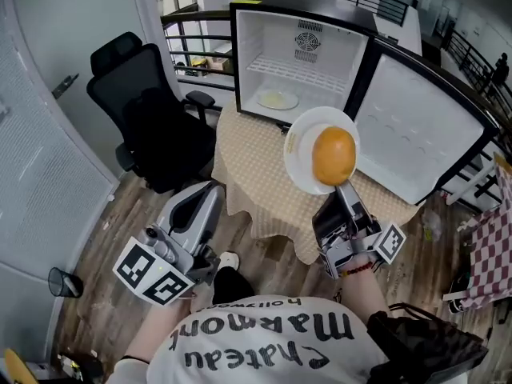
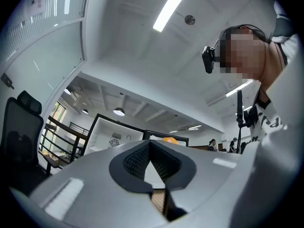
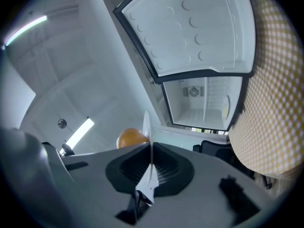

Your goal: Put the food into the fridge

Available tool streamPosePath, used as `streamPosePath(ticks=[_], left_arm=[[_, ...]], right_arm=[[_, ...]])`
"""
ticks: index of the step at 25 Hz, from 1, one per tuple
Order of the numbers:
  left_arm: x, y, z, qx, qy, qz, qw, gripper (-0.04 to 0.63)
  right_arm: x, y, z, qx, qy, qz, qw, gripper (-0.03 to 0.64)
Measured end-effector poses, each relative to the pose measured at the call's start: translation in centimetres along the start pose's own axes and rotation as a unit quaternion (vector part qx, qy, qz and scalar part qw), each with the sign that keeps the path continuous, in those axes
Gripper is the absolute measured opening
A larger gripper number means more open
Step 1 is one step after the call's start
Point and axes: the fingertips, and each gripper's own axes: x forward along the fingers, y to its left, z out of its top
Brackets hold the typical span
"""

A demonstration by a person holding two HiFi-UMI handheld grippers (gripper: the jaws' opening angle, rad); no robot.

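An orange lies on a white plate held above the round table. My right gripper is shut on the plate's near rim. In the right gripper view the plate stands edge-on between the pads, with the orange to its left. The small fridge stands on the table's far side with its door swung open to the right. A pale plate lies on the fridge floor. My left gripper hangs low at the left, shut and holding nothing, and its own view shows the left gripper pointing toward the fridge.
A black office chair stands left of the table. A checked cloth covers the table top. A black railing runs behind the fridge. A checked bag sits on the wooden floor at the right.
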Motion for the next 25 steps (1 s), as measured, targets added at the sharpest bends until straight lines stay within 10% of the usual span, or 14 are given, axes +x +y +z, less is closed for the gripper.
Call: streamPosePath(ticks=[25], left_arm=[[16.7, 22.2, 0.7, -0.067, 0.035, -0.224, 0.9716, 0.003]], right_arm=[[13.3, -9.0, 5.4, -0.121, -0.190, -0.075, 0.971, 0.025]])
